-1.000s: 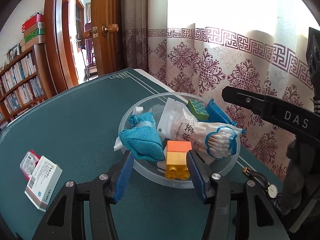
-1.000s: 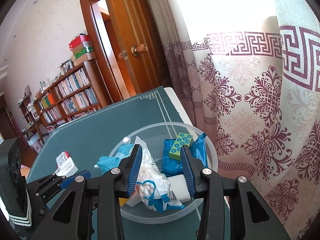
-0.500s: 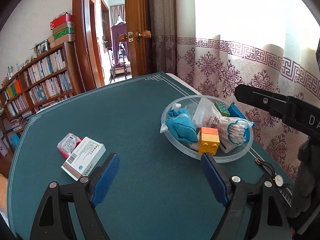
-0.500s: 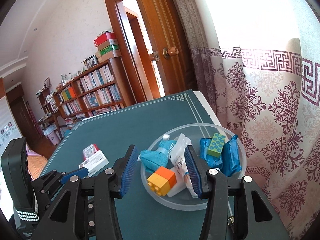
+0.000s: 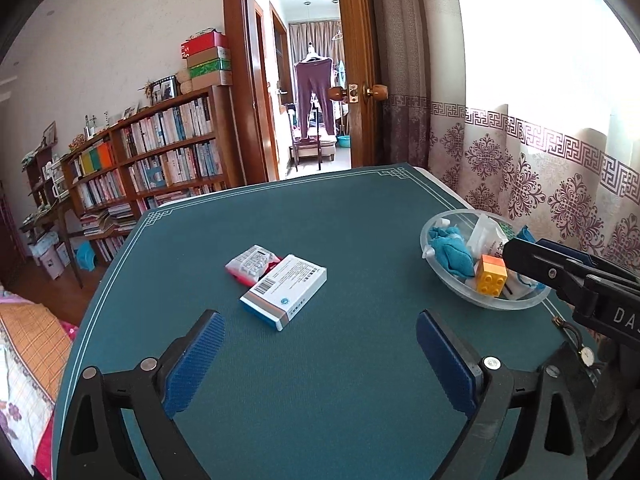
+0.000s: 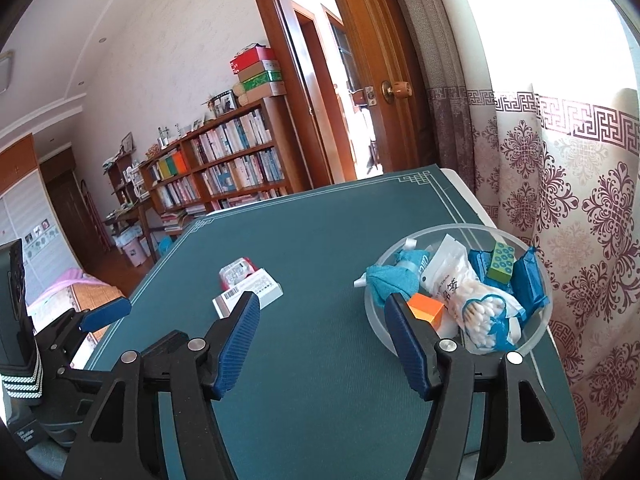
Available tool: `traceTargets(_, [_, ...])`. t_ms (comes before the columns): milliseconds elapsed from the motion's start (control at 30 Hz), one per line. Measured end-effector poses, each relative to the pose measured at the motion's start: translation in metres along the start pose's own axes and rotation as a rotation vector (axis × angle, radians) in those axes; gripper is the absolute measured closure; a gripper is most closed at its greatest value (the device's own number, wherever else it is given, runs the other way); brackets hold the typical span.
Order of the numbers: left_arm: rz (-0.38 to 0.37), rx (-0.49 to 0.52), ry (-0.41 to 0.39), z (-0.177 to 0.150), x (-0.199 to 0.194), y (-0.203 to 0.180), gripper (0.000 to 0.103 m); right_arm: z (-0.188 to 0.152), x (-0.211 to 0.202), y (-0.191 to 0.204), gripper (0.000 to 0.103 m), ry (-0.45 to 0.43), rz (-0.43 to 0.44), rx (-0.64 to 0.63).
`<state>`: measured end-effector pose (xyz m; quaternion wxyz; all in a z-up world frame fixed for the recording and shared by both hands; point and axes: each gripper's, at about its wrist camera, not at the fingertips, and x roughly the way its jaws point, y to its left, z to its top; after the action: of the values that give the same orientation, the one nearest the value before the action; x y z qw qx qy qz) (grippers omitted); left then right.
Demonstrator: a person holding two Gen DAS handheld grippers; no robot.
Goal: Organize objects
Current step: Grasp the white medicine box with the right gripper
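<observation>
A clear bowl (image 5: 436,268) (image 6: 380,320) sits near the table's right edge. It holds a teal cloth pouch (image 5: 450,254), an orange-and-yellow brick (image 5: 491,276), a cotton swab bag (image 6: 476,308), blue packets (image 6: 528,280) and a green brick (image 6: 502,260). A white medicine box (image 5: 284,290) (image 6: 256,290) and a red-and-white packet (image 5: 252,264) lie mid-table. My left gripper (image 5: 316,344) is open and empty, above the table before the box. My right gripper (image 6: 322,324) is open and empty, left of the bowl.
The table has a green cover (image 5: 340,216). A wristwatch (image 5: 582,354) lies near its right front corner. A patterned curtain (image 6: 560,184) hangs close behind the bowl. A bookshelf (image 5: 152,160) and an open door (image 5: 312,80) stand beyond the far edge.
Both grippers have drawn back from the bowl and swung left. The left jaws opened wide and left the orange-and-yellow brick in the bowl. The right jaws opened wider.
</observation>
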<state>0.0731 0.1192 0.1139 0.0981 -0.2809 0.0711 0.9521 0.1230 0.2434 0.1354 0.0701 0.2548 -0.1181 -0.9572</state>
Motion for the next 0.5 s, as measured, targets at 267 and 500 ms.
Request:
traceTargets(267, [0.064, -0.025, -0.019, -0.014, -0.015, 0.033, 0.004, -0.02, 0.009, 0.022, 0.034, 0.06, 0.032, -0.016])
traceTargets(500, [0.077, -0.059, -0.026, -0.019, -0.011, 0.063, 0.004, -0.034, 0.018, 0.031, 0.031, 0.111, 0.033, -0.012])
